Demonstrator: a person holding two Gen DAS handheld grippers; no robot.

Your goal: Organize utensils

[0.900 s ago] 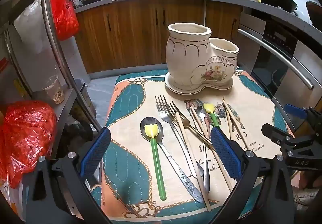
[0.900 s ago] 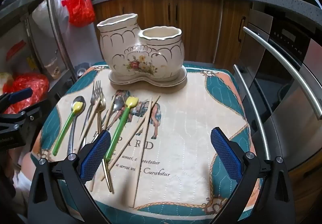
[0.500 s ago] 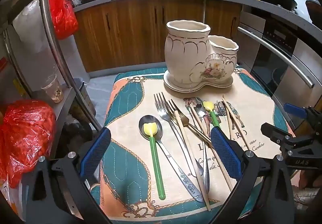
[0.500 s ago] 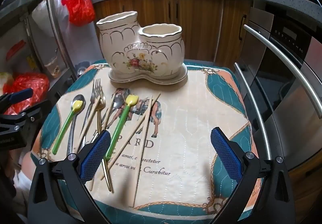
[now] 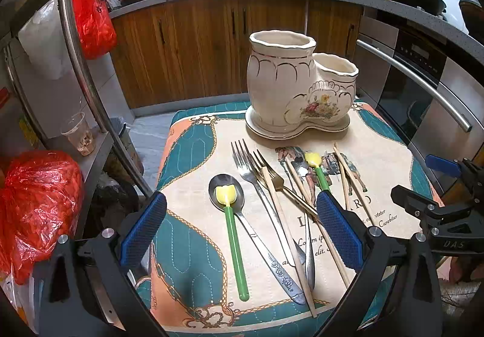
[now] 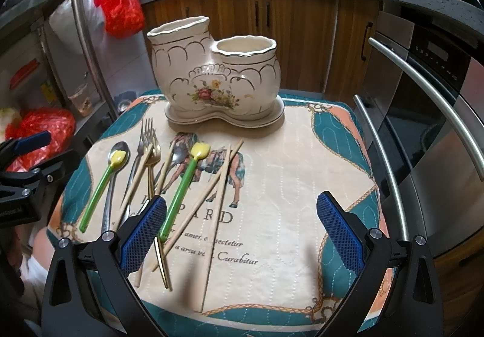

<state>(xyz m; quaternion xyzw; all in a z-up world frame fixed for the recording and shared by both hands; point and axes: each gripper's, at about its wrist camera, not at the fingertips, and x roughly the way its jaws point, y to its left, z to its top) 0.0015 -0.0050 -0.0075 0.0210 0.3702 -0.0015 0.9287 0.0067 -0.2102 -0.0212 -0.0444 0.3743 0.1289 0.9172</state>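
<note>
Surroundings: wooden cabinets behind the quilted mat (image 6: 302,173); steel oven handles (image 6: 423,101) close along the mat's right edge; metal rack (image 5: 78,64) with red plastic bags (image 5: 36,204) at its left edge

Holder: cream glazed ceramic holder (image 6: 214,76), two joined round compartments, one taller, floral motif, on its own saucer at the mat's far edge, both compartments showing nothing inside

Utensils: on the mat's left half, in a loose overlapping row – two green-handled yellow-tipped spoons (image 5: 233,234), steel spoon (image 5: 227,191) under one of them, steel fork (image 5: 245,158), gold fork (image 5: 272,176), wooden chopsticks (image 6: 217,207) crossing each other

Open room: mat's right half bare

Left gripper (image 5: 242,231): jaws spread wide, empty, above the spoons and forks

Right gripper (image 6: 242,231): jaws spread wide, empty, blue textured pads (image 6: 338,231), over chopsticks and bare mat
</note>
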